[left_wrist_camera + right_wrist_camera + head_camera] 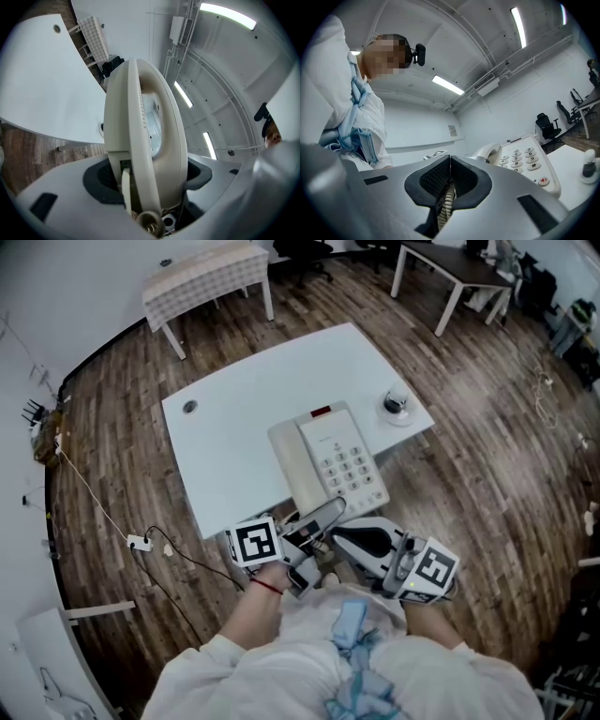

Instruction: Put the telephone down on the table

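A beige telephone (330,463) with its handset (293,465) on the cradle lies over the near edge of the white table (234,427); whether it rests on the table I cannot tell. My left gripper (317,518) grips the telephone's near end. In the left gripper view the telephone (143,140) stands edge-on between the dark pads (101,177), which press on its sides. My right gripper (361,540) sits just right of it, shut on the coiled cord (446,201). The keypad (524,159) shows beyond the right gripper (449,161).
A small black-and-white object (396,405) stands on the table's right corner. A checkered-cloth table (206,277) and a dark desk (459,268) stand farther back. A cable with a plug (139,542) runs over the wooden floor at the left.
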Demonstrator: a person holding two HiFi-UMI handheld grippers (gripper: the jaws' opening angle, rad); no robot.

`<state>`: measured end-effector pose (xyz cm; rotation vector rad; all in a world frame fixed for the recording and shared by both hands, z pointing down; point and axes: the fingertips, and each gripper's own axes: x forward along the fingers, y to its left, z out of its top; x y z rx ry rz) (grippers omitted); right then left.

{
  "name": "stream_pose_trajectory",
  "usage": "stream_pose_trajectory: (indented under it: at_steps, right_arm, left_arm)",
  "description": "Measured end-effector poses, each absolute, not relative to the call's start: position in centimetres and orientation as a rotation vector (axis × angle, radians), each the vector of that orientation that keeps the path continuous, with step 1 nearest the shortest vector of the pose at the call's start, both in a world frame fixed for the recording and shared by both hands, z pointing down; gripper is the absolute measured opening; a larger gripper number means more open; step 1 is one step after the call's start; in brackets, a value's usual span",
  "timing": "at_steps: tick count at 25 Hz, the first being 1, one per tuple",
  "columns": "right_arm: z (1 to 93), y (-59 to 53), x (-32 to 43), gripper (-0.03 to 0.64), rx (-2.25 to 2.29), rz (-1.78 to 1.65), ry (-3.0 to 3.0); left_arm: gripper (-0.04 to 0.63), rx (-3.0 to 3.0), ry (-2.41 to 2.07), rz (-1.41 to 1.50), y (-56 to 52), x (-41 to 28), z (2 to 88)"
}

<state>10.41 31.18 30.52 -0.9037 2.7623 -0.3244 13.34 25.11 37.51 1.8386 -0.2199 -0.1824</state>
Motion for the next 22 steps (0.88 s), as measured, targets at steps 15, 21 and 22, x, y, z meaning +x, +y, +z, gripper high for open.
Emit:
stream_pose_trajectory:
  at_steps: [15, 21, 22]
  right_arm:
    - [30.9, 28.3, 8.9, 0.034, -0.876, -0.356, 2.777]
    - [30.9, 25.1, 6.9, 0.034, -0.860, -0.375, 2.780]
    - [30.9, 24.5, 6.6, 0.034, -0.856, -0.379, 2.780]
  left_arm:
    - [0.316, 1.808, -0.235, -0.222, 22.4, 11.5, 38.0]
    - [0.316, 1.790, -0.251, -0.216, 19.5, 9.4, 38.5]
    - [0.316, 1.790, -0.251, -0.215, 19.0, 9.2, 38.6]
